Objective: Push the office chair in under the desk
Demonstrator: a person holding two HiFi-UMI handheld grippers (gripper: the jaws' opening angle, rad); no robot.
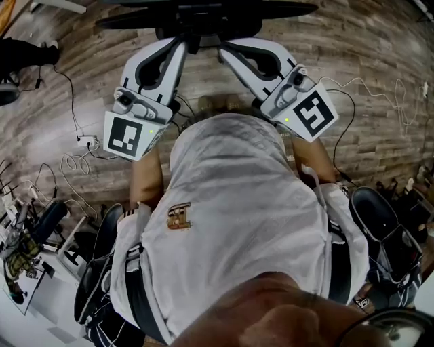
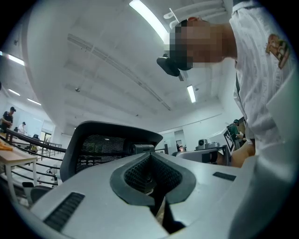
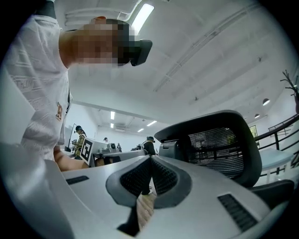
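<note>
The black office chair (image 1: 203, 13) stands straight ahead of me at the top of the head view, on the wood floor. Its mesh backrest (image 2: 100, 149) rises just beyond my left gripper (image 2: 150, 161) and shows again as backrest (image 3: 219, 140) past my right gripper (image 3: 150, 163). Both grippers point forward at the chair, left gripper (image 1: 182, 42) and right gripper (image 1: 224, 51) side by side, tips close to the chair's back. I cannot tell whether they touch it. Both are shut with nothing between the pads.
Cables and a power strip (image 1: 87, 142) lie on the wood floor (image 1: 380, 47) at my left; a white cable (image 1: 369, 88) trails at the right. Black chairs (image 1: 376, 210) stand behind me. A wooden table (image 2: 14, 156) stands far left, with people beyond it.
</note>
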